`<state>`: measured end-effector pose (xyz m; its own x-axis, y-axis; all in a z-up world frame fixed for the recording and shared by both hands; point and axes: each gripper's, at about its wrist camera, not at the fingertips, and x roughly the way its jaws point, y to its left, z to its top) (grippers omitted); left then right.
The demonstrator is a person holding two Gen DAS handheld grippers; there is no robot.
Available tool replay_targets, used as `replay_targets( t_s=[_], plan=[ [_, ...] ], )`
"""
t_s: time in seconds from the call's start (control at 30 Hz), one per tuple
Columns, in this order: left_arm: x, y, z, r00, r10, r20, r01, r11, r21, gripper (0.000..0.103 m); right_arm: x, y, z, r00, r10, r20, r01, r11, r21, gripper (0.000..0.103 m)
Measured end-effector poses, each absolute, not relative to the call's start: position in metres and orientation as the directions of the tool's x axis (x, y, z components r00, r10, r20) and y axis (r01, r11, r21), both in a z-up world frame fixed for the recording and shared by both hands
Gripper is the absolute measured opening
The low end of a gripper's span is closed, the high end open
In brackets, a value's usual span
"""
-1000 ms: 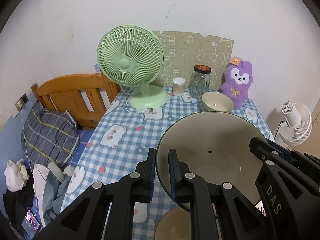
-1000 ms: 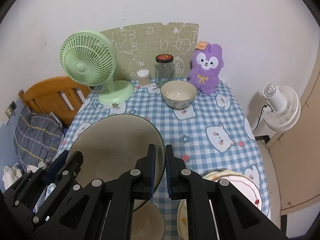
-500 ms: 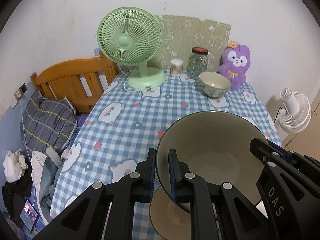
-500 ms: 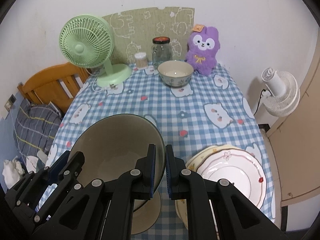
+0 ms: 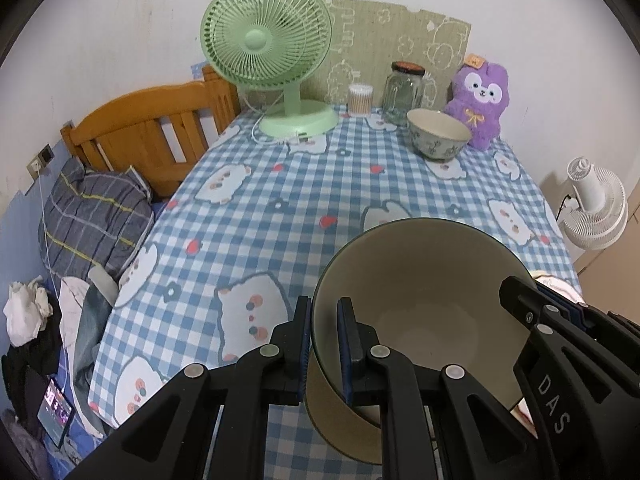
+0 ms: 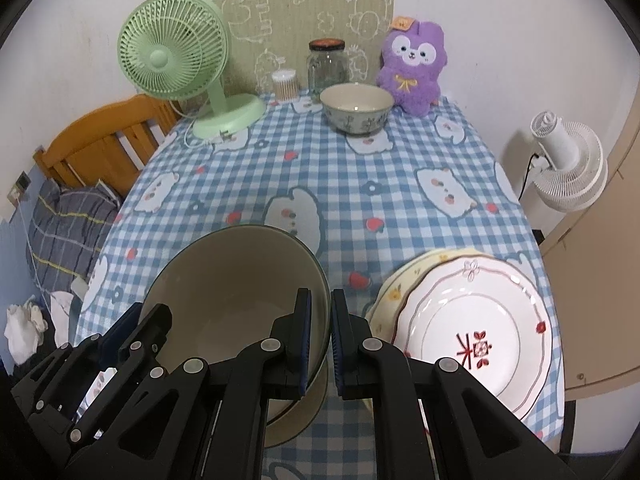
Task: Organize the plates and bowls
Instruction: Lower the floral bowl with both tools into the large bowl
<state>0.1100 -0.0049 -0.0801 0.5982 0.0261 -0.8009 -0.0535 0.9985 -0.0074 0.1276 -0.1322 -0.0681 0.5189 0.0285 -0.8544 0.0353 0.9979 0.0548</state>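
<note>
A large beige bowl with a dark rim (image 5: 420, 300) (image 6: 232, 300) hangs tilted just above the table, held from both sides. My left gripper (image 5: 323, 320) is shut on its left rim and my right gripper (image 6: 320, 312) is shut on its right rim. Directly beneath it sits a second beige bowl (image 5: 336, 420) (image 6: 308, 404), mostly hidden; I cannot tell whether the two touch. A stack of plates (image 6: 472, 320), white with red marks on top, lies just to the right. A small patterned bowl (image 6: 356, 108) (image 5: 438, 134) stands at the far end.
The table carries a blue checked cloth (image 6: 360, 184). At its far edge stand a green fan (image 5: 272, 48), a cotton-swab tub (image 5: 360, 100), a glass jar (image 5: 404, 92) and a purple plush toy (image 5: 480, 100). A wooden bed frame (image 5: 152, 128) is left, a white fan (image 6: 568, 160) right.
Both grippers have sunk with the large bowl toward the lower bowl at the near table edge. The views have tipped downward, and the plate stack has come fully into the right wrist view.
</note>
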Motion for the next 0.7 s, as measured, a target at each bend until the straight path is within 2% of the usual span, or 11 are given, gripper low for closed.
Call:
replay_targets(
  t_s=[0.7],
  plan=[
    [0.092,-0.006,-0.112,0.545,0.046,-0.837,-0.045,0.999,0.026,0.009,0.114,-0.132,-0.105,0.435,0.042,-0.899,0.035,0.997,0.064,0.012]
  ],
)
